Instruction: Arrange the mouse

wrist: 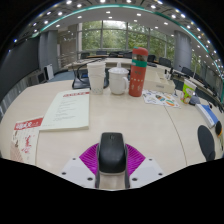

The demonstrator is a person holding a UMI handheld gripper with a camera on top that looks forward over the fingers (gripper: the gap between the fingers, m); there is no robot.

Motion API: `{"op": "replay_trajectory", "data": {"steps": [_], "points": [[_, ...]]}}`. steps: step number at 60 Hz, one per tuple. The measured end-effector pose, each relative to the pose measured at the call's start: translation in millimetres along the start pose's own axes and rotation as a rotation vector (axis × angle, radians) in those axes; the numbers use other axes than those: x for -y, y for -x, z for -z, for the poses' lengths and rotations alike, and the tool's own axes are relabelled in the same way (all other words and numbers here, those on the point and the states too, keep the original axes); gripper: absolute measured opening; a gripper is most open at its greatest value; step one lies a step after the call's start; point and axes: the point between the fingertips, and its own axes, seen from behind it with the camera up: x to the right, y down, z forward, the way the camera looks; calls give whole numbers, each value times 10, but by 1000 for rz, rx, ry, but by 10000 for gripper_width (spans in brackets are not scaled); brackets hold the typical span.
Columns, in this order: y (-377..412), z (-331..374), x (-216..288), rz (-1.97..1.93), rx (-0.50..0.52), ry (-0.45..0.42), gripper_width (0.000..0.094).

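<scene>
Black and held between the purple pads, the mouse (112,153) is being gripped by the gripper (112,166) above the worktop (120,115), its placing seemingly not yet done.

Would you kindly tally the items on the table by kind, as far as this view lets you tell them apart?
Computer mouse: 1, black, between the tongs
Printed paper sheets: 2, one large, one red-marked
Cups: 2, one white, one red stack
Dark flat object at the table's edge: 1
Total: 6. The small colourful items behind are too cluttered to count.
</scene>
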Motion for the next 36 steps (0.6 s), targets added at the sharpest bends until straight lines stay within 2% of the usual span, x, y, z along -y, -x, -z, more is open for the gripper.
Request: {"op": "replay_trajectory", "data": {"steps": [9, 18, 27, 32, 36], "points": [[-39, 253, 314, 6, 39, -62, 317], [-485, 902, 1037, -35, 63, -202, 316], [-1592, 1480, 1524, -65, 6, -296, 314], [-2371, 1539, 1518, -77, -53, -290, 315], [-2963, 1466, 1316, -85, -103, -258, 313]]}}
